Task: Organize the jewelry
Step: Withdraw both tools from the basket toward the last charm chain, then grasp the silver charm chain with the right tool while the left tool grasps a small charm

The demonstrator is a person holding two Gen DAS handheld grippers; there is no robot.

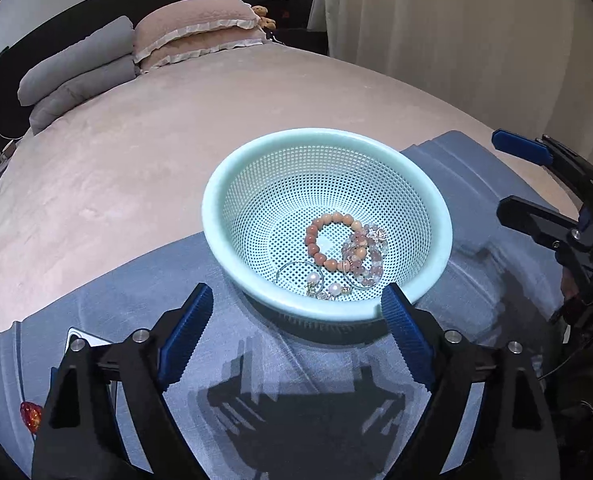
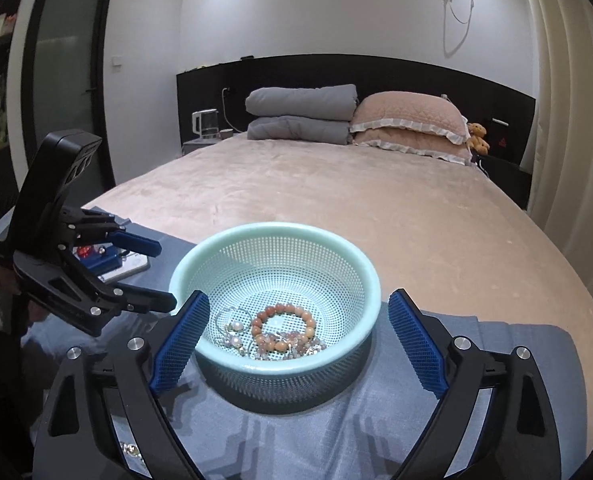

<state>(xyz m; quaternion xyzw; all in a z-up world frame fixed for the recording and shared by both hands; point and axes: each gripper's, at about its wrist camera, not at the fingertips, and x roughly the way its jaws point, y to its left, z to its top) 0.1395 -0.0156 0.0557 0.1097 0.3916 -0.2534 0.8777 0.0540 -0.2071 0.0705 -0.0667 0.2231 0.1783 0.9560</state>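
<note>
A mint-green perforated basket (image 1: 256, 184) (image 2: 336, 252) stands on a grey-blue cloth (image 1: 256, 368) (image 2: 316, 436) on the bed. In it lie an orange bead bracelet (image 1: 316, 236) (image 2: 282, 312), a pale pink crystal bracelet (image 1: 370, 252) (image 2: 296, 346) and pearl hoop earrings (image 1: 316, 280) (image 2: 232, 330). My left gripper (image 1: 298, 294) is open and empty just in front of the basket's near rim. My right gripper (image 2: 298, 302) is open and empty, its fingers either side of the basket. Each gripper also shows in the other's view, the right one (image 1: 508, 174) and the left one (image 2: 160, 276).
A white tray (image 2: 130, 266) with a blue box and red item sits left of the basket; its corner (image 1: 82, 340) shows too. A red-orange trinket (image 1: 31, 416) lies on the cloth. Small shiny jewelry (image 2: 130, 449) lies near my right gripper. Pillows (image 2: 412, 122) and folded quilt (image 2: 300, 114) are at the headboard.
</note>
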